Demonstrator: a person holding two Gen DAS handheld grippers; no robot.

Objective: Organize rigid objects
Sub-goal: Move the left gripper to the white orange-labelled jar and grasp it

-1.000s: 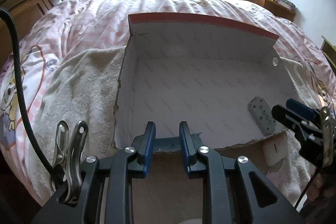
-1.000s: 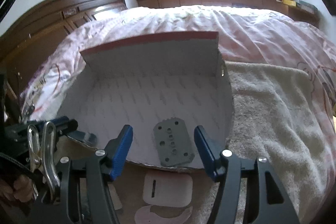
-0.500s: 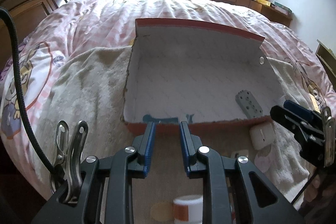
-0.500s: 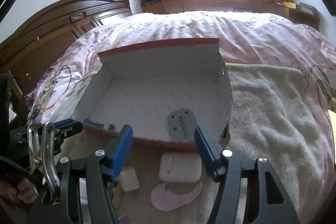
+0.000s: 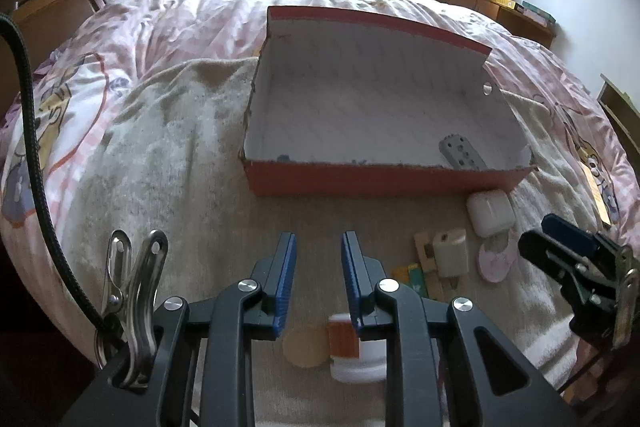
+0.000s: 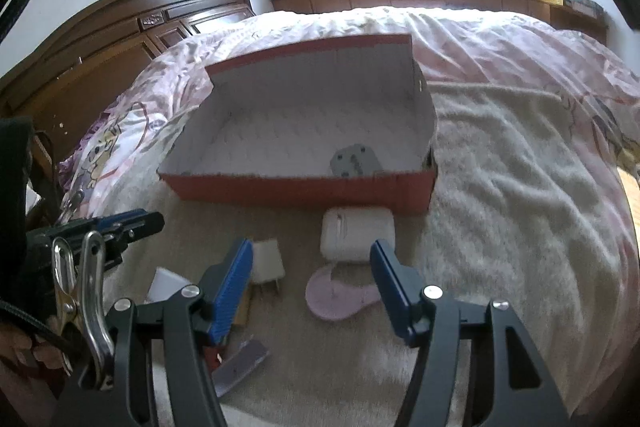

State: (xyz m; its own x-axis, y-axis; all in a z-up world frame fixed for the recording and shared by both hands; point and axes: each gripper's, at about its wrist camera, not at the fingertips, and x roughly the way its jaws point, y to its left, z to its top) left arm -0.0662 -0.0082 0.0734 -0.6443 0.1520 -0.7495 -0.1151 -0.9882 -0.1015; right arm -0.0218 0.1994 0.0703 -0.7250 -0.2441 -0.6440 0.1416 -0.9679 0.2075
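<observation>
A red cardboard box with a white inside lies on the towel, and a grey perforated plate rests in its near right corner. In front of the box lie a white earbud case, a white charger plug and a pink flat piece. My left gripper hovers back from the box, jaws narrowly apart with nothing between them. My right gripper stands wide open above the case and the pink piece, holding nothing.
A white bottle with an orange label and a tan disc lie under the left gripper. Wooden blocks sit beside the plug. A grey flat piece lies near the right gripper. The beige towel covers a pink quilt.
Both grippers have drawn back from the box, which now sits farther off. The case, plug, pink piece, bottle and disc in front of it have come into view. Neither jaw opening changed.
</observation>
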